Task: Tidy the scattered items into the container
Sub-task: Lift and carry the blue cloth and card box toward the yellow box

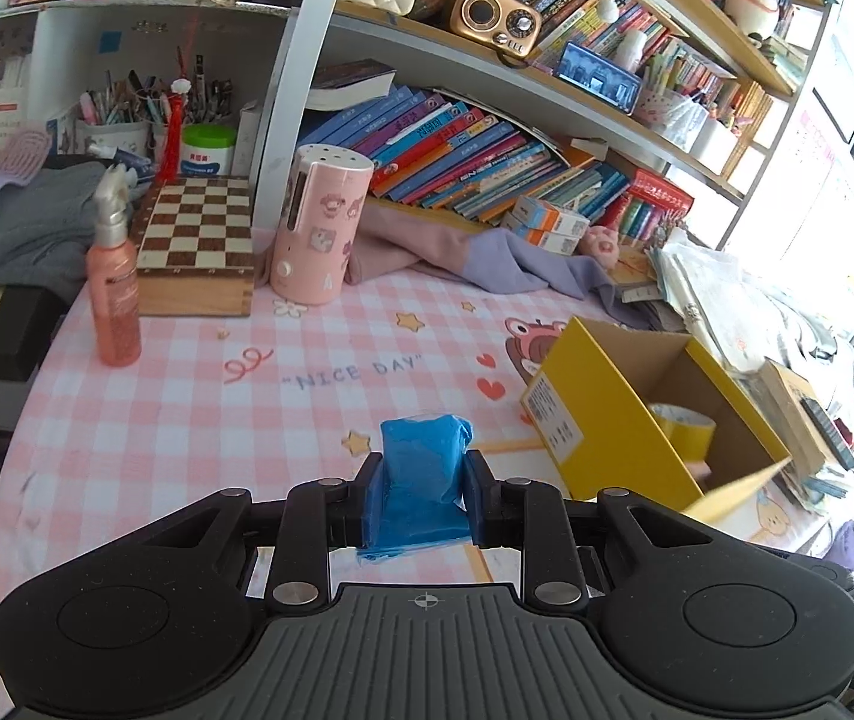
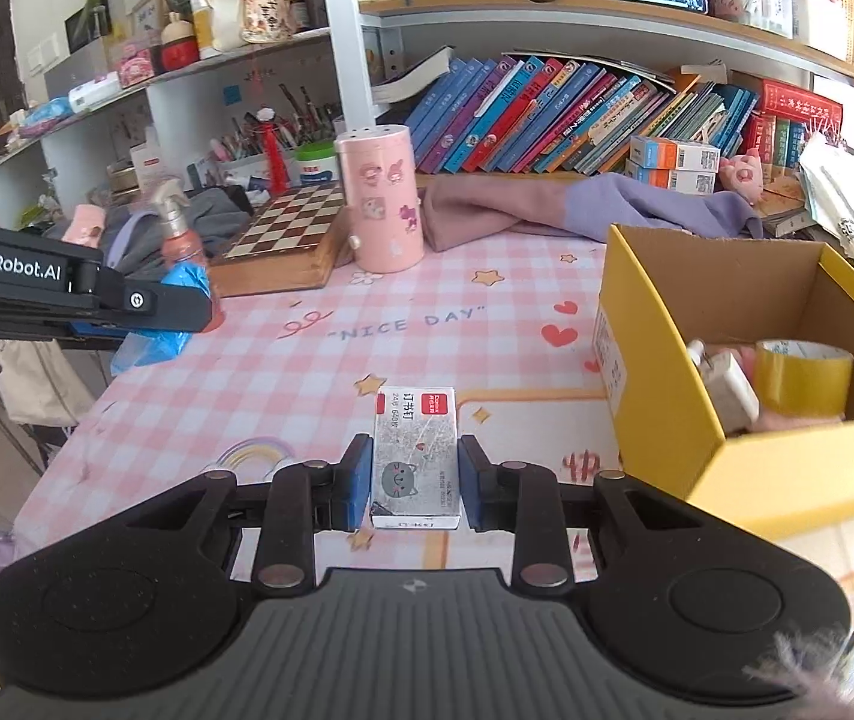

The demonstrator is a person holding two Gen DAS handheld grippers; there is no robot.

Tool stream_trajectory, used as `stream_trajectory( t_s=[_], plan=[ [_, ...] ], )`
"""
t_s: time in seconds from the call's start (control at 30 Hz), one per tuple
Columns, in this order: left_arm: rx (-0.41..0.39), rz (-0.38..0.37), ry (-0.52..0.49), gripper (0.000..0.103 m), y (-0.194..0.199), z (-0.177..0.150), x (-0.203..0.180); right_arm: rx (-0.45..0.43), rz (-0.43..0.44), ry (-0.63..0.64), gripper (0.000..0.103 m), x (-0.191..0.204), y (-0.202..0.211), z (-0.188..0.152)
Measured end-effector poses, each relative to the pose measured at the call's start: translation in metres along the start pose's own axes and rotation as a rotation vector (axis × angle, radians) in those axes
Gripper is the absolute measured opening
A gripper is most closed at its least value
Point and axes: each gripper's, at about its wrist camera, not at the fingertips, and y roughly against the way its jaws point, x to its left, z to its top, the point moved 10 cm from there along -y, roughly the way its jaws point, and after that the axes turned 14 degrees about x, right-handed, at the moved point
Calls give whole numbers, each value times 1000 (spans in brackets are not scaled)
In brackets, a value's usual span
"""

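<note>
Both grippers are loaded and neither load is in the box yet. Left gripper [image 1: 417,495] has its jaws narrow and clamped on a blue plastic-wrapped bundle [image 1: 421,468]; right gripper [image 2: 409,483] is clamped on a small staple box [image 2: 416,456] with a cat print, held lengthwise between the pads. The target, a yellow cardboard box [image 2: 655,420], sits at the right of the checked pink tablecloth [image 2: 307,372], open top, already containing a roll of yellow tape [image 2: 802,375] and a white block [image 2: 724,387] just beside it. In the right wrist view the box is near and right of the fingers; in the left wrist view it is further right and its near flap hangs outward. Risks, as I judge them: the blue bundle is soft and loose film trails below the jaws, so it could snag on the box rim or cling to a pad at release. The staple box is rigid and slick, gripped on its narrow sides, so a tilt could let it slip. Both hands heading to one opening could clash; the left gripper already shows at the left edge of the right view. The near wall and flap may catch a low approach and shove the box.
</note>
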Motion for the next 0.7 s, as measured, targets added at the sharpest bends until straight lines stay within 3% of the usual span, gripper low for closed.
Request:
stream_trajectory(
  t_s=[0.3, 0.7],
  plan=[
    [5, -34, 10, 25, 30, -45, -12, 11, -8, 2, 28, 10, 37, -44],
    [66, -123, -21, 25, 22, -85, -52, 48, -78, -70, 28, -16, 71, -96]
  ],
)
